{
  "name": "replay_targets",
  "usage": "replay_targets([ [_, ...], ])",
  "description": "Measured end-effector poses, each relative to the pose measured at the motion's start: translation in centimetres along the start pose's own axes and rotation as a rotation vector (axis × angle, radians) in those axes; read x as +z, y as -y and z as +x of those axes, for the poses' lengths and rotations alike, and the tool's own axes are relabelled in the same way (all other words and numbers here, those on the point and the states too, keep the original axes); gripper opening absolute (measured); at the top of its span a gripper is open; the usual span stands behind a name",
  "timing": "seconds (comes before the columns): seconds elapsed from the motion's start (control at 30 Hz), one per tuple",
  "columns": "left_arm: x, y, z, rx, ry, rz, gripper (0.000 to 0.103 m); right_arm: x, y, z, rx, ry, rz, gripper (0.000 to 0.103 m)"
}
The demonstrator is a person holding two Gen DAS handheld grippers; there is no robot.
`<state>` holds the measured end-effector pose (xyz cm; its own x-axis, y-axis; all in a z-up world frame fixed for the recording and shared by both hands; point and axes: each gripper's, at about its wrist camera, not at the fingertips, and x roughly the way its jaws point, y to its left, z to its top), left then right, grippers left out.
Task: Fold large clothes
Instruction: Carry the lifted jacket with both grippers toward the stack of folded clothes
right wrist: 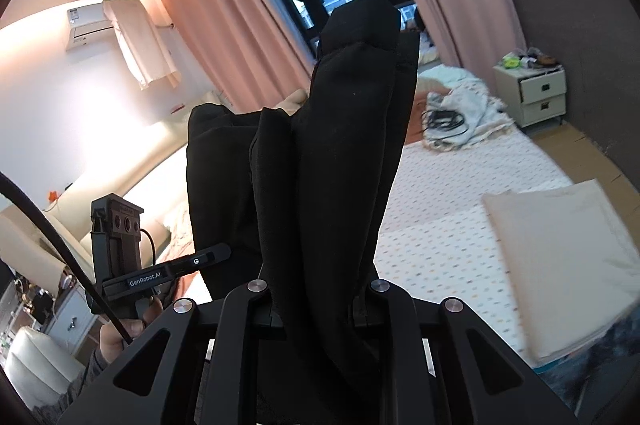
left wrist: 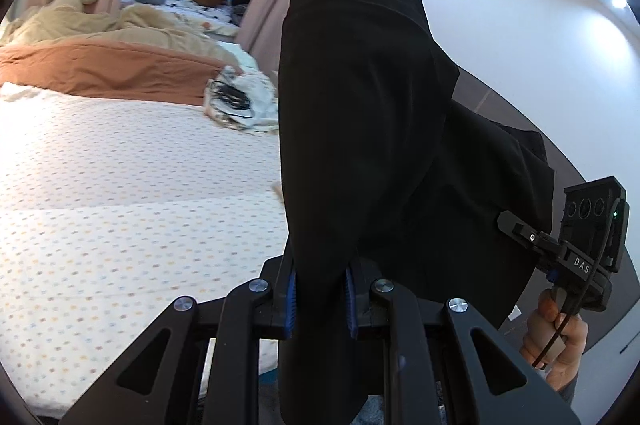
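1. Left wrist view — showing the left gripper [left wrist: 320,299] clamping a bunched edge of the black garment [left wrist: 360,105], blue pads [left wrist: 291,305] pressing into cloth on both sides, jaws nearly closed on the thick gather.
2. Rising past the fingertips and draping back over them, filling the space ahead of the fingers; trailing below the jaws too, toward the camera.
3. Right wrist view — showing the right gripper [right wrist: 318,299] pinching another bunch of the same black garment [right wrist: 340,145], several vertical folds squeezed together between the fingers, jaws likewise nearly closed on fabric.
4. Hanging in the air between the two grippers, above the dotted bed sheet [left wrist: 120,205], not lying on it; each gripper appearing in the other's view, off to the outer side of the fingers, held in a hand [left wrist: 560,337].
5. Judging the cloth as soft and limp — sagging into deep folds, no stiffness, likely of middling weight for its size, matte and not very slippery.
6. Judging the best hold as a hem or corner, taken flat and single-layered rather than gathered; the present bunched grips probably hiding the true edges.
7. Risking uneven folds and slipping layers if laid down while still crumpled between the fingers.
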<state>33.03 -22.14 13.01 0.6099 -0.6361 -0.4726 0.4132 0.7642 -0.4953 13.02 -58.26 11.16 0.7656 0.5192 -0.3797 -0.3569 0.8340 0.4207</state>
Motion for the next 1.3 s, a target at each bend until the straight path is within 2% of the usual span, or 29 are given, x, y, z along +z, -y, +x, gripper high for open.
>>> replay_targets([
  [0.3, 0.5, 3.6, 7.9, -0.085, -0.066, 0.021, 0.02, 0.2, 3.9, -4.8, -0.101, 0.044, -0.01, 0.014],
  [0.57, 1.5, 5.1, 17.1, -0.15, -0.142, 0.056, 0.02, -0.9, 4.8, -6.0, -0.211, 0.059, 0.004, 0.014],
  [0.83, 0.7, 6.3, 24.6, -0.209, -0.242, 0.029, 0.02, -0.7, 5.4, -4.1, -0.311, 0.012, 0.057, 0.013],
  [0.97, -0.1, 6.4, 26.7, -0.201, -0.29, 0.009, 0.02, 0.2, 5.2, -1.9, -0.351, -0.025, 0.093, 0.013],
  [1.3, 1.2, 2.5, 35.3, -0.159, -0.397, -0.035, 0.02, 2.1, 6.6, 4.0, -0.412, -0.073, 0.15, 0.013],
])
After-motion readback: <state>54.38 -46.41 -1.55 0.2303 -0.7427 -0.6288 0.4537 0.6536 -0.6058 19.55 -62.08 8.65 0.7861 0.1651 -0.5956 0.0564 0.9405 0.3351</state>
